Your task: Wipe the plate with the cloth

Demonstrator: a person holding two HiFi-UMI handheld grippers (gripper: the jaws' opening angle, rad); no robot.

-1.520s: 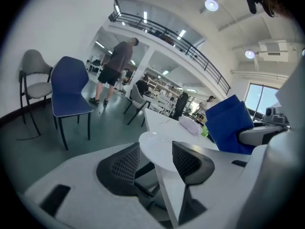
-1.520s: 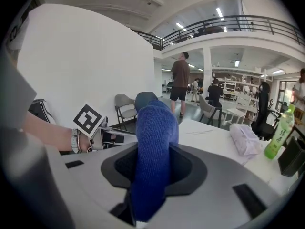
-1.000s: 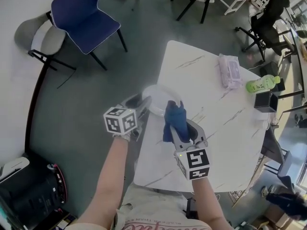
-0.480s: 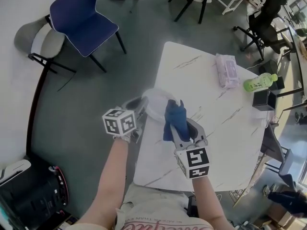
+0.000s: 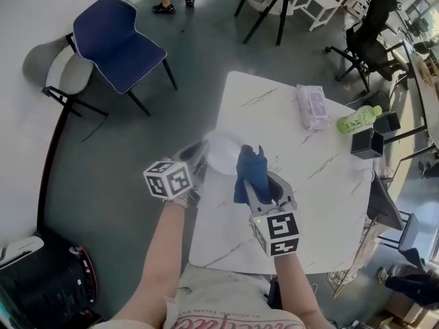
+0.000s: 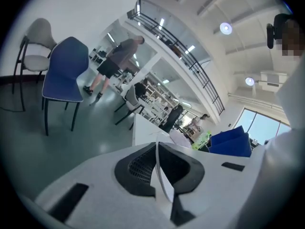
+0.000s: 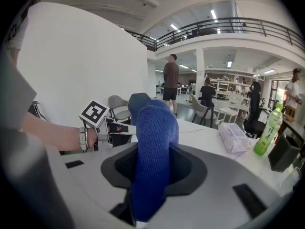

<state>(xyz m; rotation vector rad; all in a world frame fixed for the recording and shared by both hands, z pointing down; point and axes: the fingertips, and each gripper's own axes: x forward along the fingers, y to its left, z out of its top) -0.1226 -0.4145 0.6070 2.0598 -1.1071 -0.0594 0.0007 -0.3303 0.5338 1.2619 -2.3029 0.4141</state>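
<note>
Steep overhead plus close-ups, sharing table (image 5: 274, 115)

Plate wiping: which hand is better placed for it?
Right. The right gripper holds the blue cloth by the plate; the left gripper, whose jaws have just been closing, pinches the plate's rim.

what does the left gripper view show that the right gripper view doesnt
Only the left gripper view: the thin rim of the plate, edge-on between the left tongs, which have just been closing on it. Only the right gripper view: the right tongs clamped on the cloth, and the left marker cube. Both: the cloth, the green bottle, the white table.
</note>
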